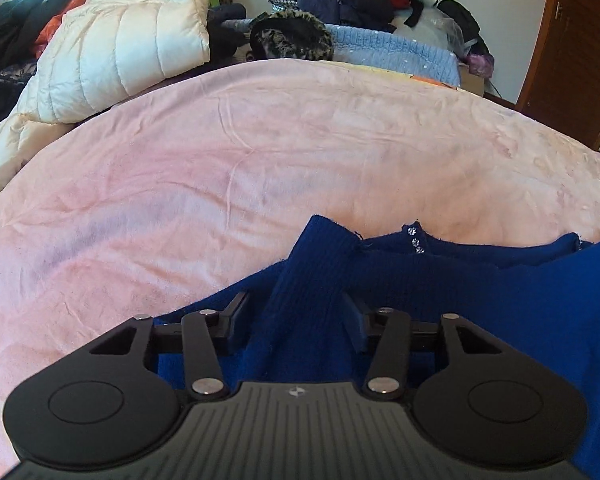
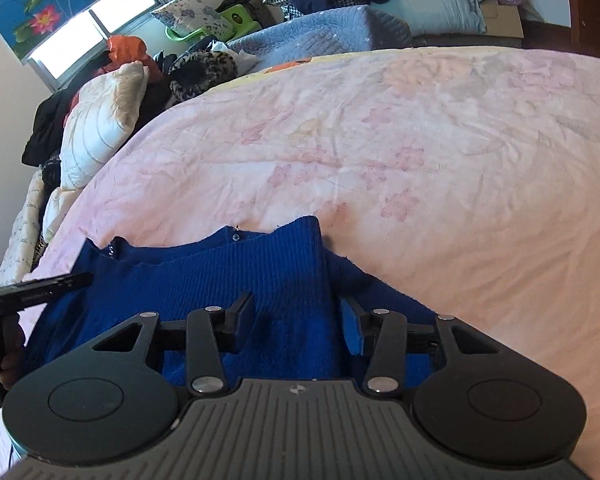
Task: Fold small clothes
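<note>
Between both jaws, blue sweater (image 1: 300, 312)

left tongs (image 1: 296, 320): parted (angled down) | right tongs (image 2: 298, 320): parted

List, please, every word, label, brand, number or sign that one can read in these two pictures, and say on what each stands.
No text can be read for certain.
White lettering on the left gripper, seen in the right wrist view: too blurred to read.
Cursive writing on the pale cloth at the bed's edge: too small and distorted to read.
Small emblem on each gripper body: a symbol, not letters.
</note>
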`<state>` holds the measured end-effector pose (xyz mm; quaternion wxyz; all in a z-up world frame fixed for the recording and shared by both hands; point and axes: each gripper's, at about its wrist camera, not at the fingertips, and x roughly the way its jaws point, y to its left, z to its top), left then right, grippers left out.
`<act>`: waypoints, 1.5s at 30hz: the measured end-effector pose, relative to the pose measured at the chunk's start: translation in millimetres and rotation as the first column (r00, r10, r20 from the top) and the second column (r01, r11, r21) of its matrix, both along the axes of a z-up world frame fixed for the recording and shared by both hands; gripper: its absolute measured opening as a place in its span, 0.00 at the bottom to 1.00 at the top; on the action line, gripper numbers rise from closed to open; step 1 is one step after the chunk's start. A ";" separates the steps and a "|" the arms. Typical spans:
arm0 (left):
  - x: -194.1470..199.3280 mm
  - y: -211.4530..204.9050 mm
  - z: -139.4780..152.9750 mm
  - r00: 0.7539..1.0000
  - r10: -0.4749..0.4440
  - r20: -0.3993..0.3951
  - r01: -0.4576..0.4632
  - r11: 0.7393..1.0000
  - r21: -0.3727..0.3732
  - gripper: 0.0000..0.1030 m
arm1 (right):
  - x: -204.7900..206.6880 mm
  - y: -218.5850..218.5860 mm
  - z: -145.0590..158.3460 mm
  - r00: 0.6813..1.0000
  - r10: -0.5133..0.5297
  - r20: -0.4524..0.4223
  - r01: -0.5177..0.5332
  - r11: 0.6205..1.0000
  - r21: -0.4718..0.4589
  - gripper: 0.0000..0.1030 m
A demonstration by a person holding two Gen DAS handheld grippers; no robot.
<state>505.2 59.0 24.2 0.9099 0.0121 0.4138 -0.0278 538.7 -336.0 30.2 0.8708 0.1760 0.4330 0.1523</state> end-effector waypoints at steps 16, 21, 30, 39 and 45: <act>-45.8 -3.0 27.3 0.977 0.051 0.209 -0.056 0.998 0.018 0.06 | -47.4 -35.6 9.4 0.987 -0.142 0.075 0.122 0.965 0.232 0.56; -135.8 52.0 51.2 0.945 0.189 0.266 -0.143 0.973 -0.181 0.28 | -127.7 -57.0 29.8 0.984 -0.109 0.138 0.070 0.963 0.258 0.57; -205.5 92.2 -2.1 0.937 0.348 -0.013 -0.327 0.866 -0.377 0.65 | -193.7 -36.6 -3.6 1.000 -0.015 -0.008 0.016 0.972 0.233 0.39; -191.9 65.3 -3.3 0.963 0.257 -0.077 -0.268 0.902 -0.339 0.08 | -207.9 -28.2 9.4 0.999 -0.016 0.037 0.009 0.983 0.185 0.07; -192.5 67.3 -4.9 0.969 0.236 -0.077 -0.248 0.914 -0.320 0.08 | -211.7 -51.2 -11.2 0.998 -0.050 -0.041 0.056 0.987 0.152 0.06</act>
